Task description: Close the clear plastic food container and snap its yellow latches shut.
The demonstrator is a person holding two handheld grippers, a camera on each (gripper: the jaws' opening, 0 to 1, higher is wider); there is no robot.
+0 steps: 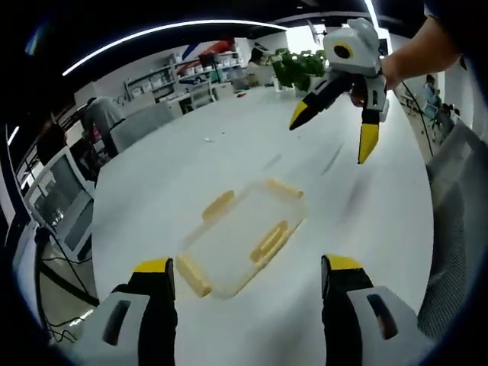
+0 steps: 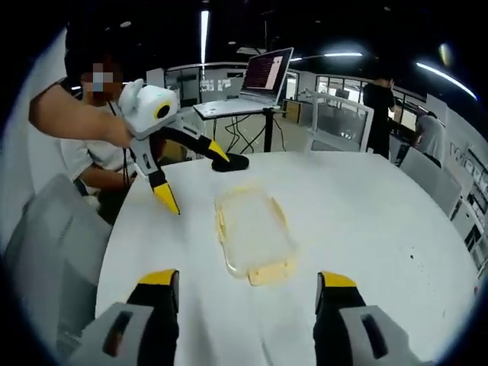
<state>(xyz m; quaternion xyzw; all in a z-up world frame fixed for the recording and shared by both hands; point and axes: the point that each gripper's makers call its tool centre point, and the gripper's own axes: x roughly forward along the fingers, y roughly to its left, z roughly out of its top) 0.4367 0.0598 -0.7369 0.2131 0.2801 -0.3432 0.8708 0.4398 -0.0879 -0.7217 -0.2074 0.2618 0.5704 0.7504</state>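
Spanning both views is a large round white table (image 1: 229, 145), smooth and matte, with grey chair backs at its edge. On it lies the clear plastic food container (image 1: 242, 238), a shallow rounded rectangle, translucent, lid seated on top as far as can be told. Its yellow latches (image 1: 268, 241) are soft-edged bars along the sides and ends; whether they are snapped down cannot be told. In the left gripper view the container sits just above centre, long axis running from 7 o'clock to 1 o'clock; in the right gripper view it (image 2: 252, 232) lies near centre, long axis close to 12–6 o'clock, tilted slightly toward 11. Left gripper (image 1: 248, 274): black jaws with yellow tips, spread wide, holding nothing, short of the container's near end. Right gripper (image 2: 248, 280): jaws likewise wide apart and empty; seen from the left gripper view it (image 1: 334, 133) hangs above the table at 1 o'clock, clear of the container.
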